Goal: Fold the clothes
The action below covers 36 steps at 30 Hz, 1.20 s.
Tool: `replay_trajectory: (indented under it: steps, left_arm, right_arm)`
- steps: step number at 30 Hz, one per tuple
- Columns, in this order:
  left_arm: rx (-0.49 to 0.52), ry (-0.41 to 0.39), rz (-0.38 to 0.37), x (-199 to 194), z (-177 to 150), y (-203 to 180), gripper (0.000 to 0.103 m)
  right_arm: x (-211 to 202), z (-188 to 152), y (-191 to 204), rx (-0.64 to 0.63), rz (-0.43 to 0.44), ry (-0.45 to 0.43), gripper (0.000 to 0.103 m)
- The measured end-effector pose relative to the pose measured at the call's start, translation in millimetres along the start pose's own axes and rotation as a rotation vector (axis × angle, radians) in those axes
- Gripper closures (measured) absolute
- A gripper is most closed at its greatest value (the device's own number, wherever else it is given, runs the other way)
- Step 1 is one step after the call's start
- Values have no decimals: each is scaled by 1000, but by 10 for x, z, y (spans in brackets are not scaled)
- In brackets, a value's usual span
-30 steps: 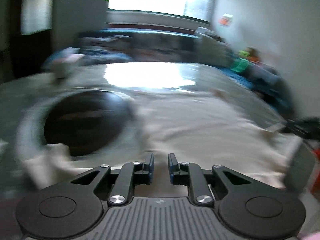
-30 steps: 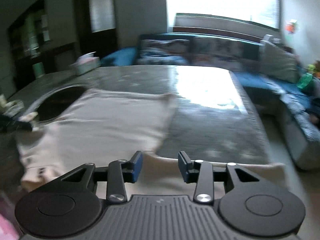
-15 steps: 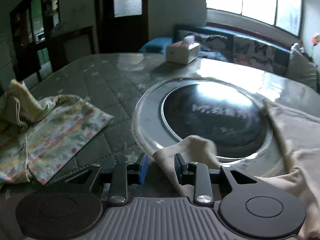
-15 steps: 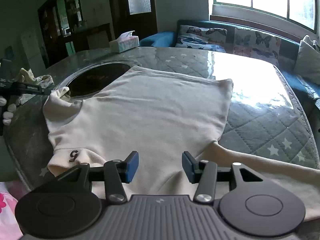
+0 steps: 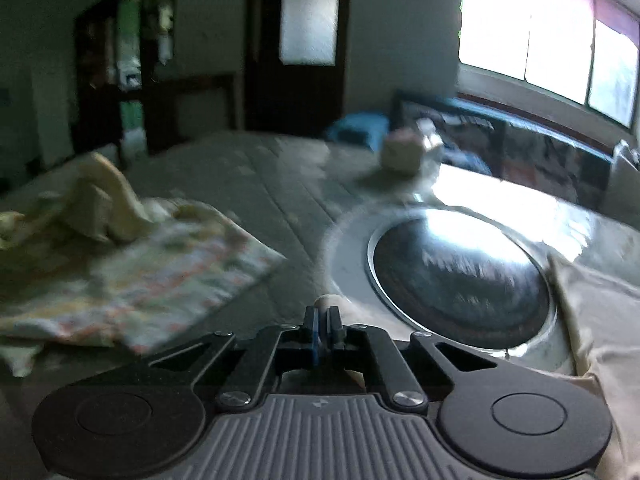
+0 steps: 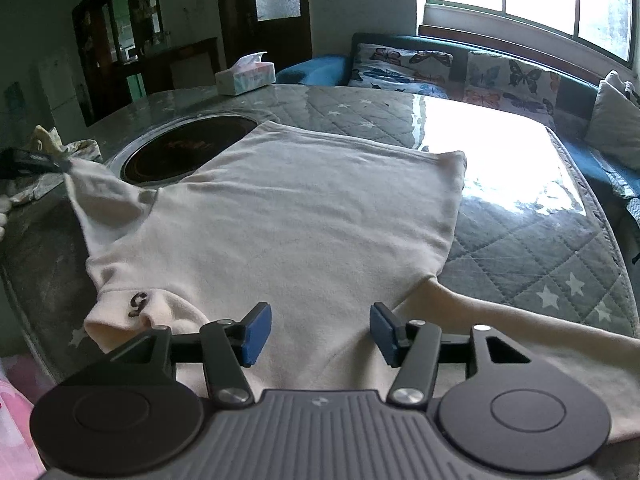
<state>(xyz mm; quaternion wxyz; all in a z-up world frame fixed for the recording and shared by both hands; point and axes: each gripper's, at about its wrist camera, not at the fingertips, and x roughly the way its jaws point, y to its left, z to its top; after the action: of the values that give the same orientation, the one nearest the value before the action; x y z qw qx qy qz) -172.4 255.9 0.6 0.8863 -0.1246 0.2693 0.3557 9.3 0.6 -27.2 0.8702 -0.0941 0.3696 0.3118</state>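
A cream long-sleeved top [image 6: 304,216] lies spread flat on the quilted grey table, collar toward me. My left gripper [image 5: 322,322] is shut on the end of its left sleeve [image 5: 326,302]; in the right wrist view that gripper [image 6: 60,165] holds the sleeve [image 6: 100,196] stretched out to the left. My right gripper [image 6: 320,330] is open and empty, hovering over the top near the collar. The other sleeve [image 6: 520,332] lies along the near right.
A round black hob [image 6: 188,148] with a steel rim is set into the table [image 6: 532,248] beside the top. A floral garment [image 5: 132,276] lies crumpled at the left. A tissue box [image 6: 245,74] stands at the far edge. A sofa [image 6: 460,68] runs under the window.
My left gripper has shut on the sleeve end and pulled it out to the left. My right gripper has opened wider and stays over the collar area.
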Motion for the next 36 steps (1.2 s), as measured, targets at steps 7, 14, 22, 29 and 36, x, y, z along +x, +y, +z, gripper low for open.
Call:
replay_trajectory:
  steps: [7,14,22,29,36]
  left_arm:
    - [69,56,20,140,-99,-23,91]
    - [127,51,-64,-110,-86,-345,90]
    - [274,120,-511,-320,-265,-1220,91]
    - [446,130,-613,-390,-555,-1560,91]
    - [487,133,-604,-373,-637,-1501,90]
  right_arm:
    - [-16,-17,9,-14,10,-3,44]
    - [-60,32,105,-43,51,-7,44]
    - [56,99,335,-83,122,-10,46]
    - [142,29,560,-154,149,22,47]
    - [67,12,569,-134,155,5,48]
